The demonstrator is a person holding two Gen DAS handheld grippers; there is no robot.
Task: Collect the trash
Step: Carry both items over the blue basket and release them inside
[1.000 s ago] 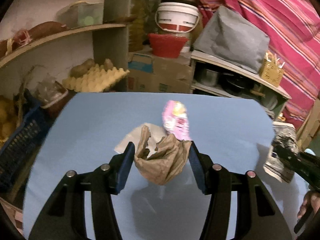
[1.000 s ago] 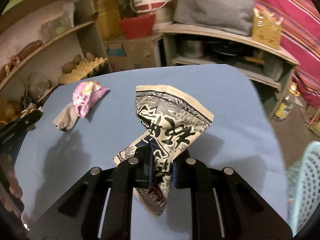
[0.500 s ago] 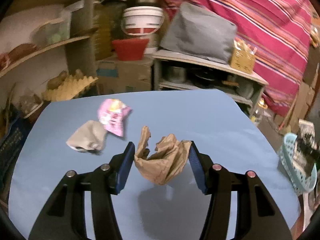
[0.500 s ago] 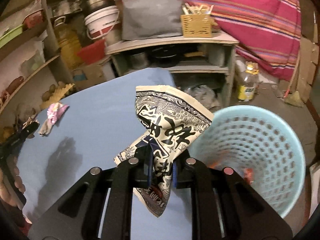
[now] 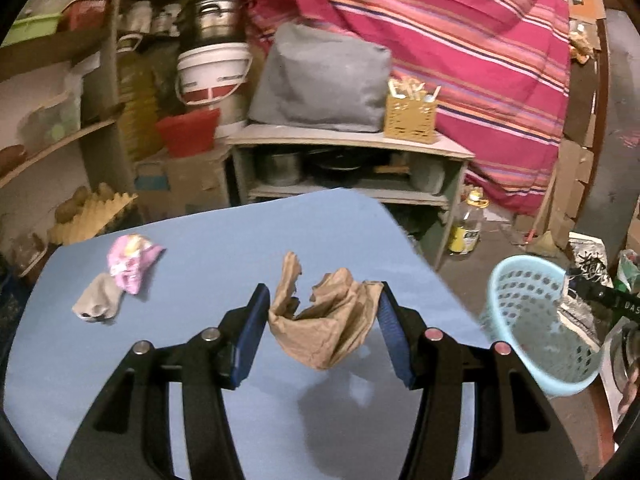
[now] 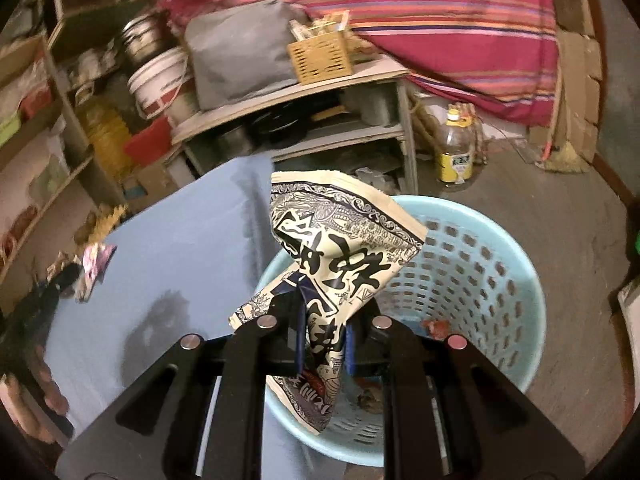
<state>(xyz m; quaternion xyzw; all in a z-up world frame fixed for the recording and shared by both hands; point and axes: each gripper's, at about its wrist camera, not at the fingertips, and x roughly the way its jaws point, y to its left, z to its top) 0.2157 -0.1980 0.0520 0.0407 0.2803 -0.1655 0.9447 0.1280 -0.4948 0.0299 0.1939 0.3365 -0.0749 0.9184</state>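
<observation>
My left gripper [image 5: 320, 312] is shut on a crumpled brown paper bag [image 5: 324, 320] and holds it above the blue table [image 5: 200, 248]. My right gripper [image 6: 324, 340] is shut on a black-and-white printed wrapper [image 6: 340, 256] and holds it over the light blue perforated basket [image 6: 480, 264], which has a few scraps inside. The basket also shows at the right of the left wrist view [image 5: 536, 320], beside the table. A pink wrapper [image 5: 132, 264] and a grey crumpled scrap [image 5: 98, 300] lie on the table at the left.
A grey shelf unit [image 5: 344, 140] with pots stands behind the table, a yellow-labelled bottle [image 5: 466, 224] on the floor beside it. Egg trays [image 5: 92, 216] and wall shelves are at the left. A striped red cloth [image 5: 460, 40] hangs behind.
Both grippers have swung right with their loads. The right gripper has moved from over the table to above the basket. The pink wrapper and grey scrap have shifted left in view.
</observation>
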